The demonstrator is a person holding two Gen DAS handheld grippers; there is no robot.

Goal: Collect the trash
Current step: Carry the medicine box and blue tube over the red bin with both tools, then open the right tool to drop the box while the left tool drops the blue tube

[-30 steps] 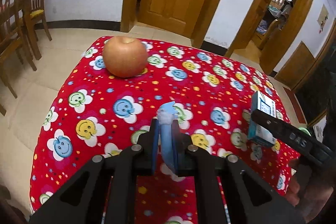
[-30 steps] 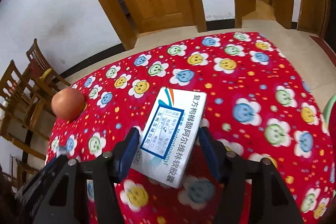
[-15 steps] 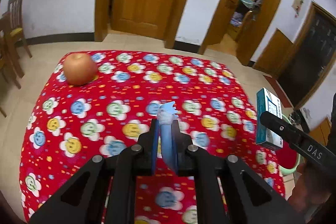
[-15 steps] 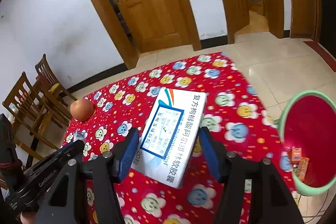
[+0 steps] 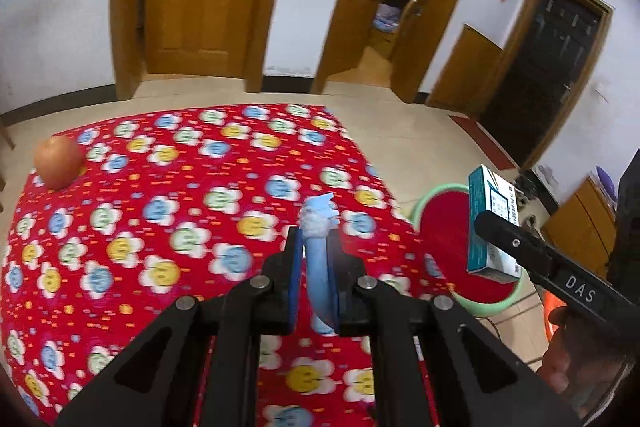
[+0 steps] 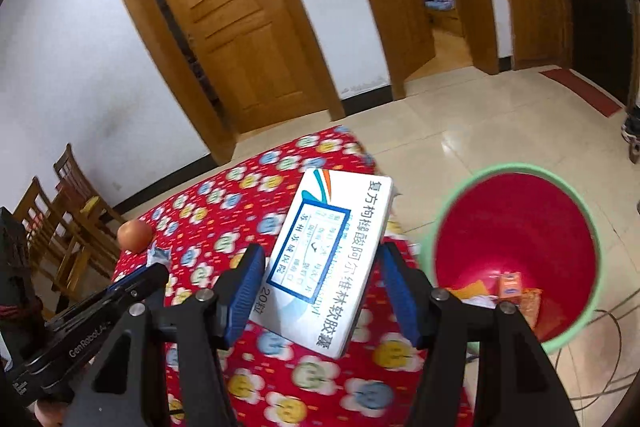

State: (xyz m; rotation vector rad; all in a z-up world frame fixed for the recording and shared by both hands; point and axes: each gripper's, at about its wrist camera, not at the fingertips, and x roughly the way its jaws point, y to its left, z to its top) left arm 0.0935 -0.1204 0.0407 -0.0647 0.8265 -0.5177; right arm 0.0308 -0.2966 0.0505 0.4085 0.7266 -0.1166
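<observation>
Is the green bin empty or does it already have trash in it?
Not empty. The green bin already holds an orange packet and other wrappers at its red bottom.

Each hand-held gripper (image 5: 314, 267) – black frame, blue pads, silver screws – white "DAS" lettering

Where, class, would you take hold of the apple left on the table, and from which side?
Grip the apple across its widest, rounded middle, coming from above with the jaws set wide. It sits alone near the corner of the red flowered tablecloth, so nothing blocks either side; a lower or off-centre pinch would probably slip on the curved skin.
</observation>
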